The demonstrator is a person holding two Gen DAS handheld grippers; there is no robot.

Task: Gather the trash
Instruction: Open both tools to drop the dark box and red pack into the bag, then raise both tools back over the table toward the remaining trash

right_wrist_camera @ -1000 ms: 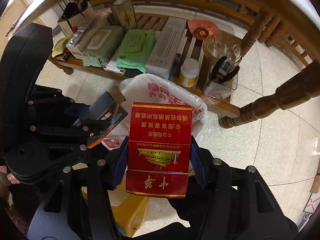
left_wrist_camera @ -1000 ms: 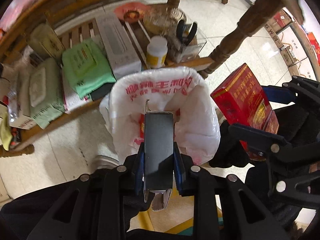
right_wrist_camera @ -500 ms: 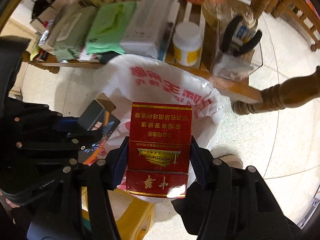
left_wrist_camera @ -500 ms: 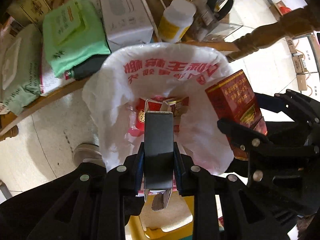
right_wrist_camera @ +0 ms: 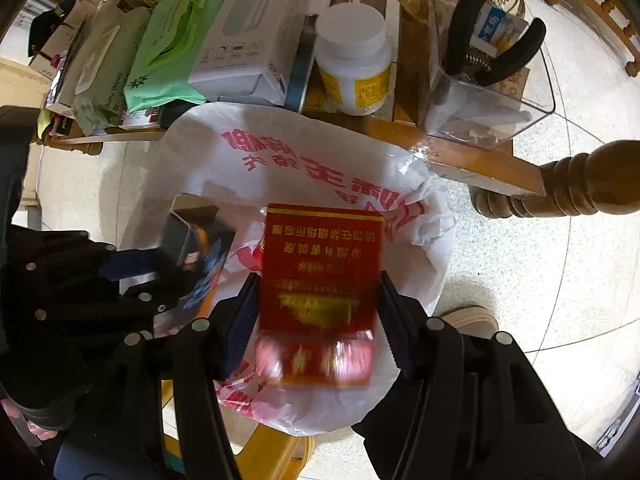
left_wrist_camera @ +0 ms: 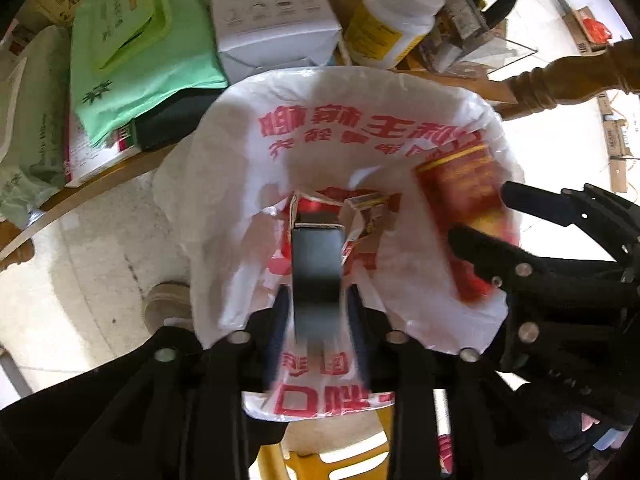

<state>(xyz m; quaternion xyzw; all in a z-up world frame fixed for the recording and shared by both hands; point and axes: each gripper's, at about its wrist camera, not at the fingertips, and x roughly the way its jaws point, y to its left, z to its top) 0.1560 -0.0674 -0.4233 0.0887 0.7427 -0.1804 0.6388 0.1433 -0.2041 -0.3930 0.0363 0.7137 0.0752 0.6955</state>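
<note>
Trash hangs over the open white bag: the left gripper pinches a dark box, the right gripper pinches a red carton, side by side above the bag's mouth. Only the left view shows crumpled packets already inside. Only the right view shows pliers in a clear container on the wooden shelf behind.

left gripper | fingers clamped (blurred) | right gripper | clamped

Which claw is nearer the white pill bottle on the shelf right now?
Right, though only slightly, as far as I can judge. The right claw holds its red box below the white pill bottle; the left claw sits farther left.
</note>
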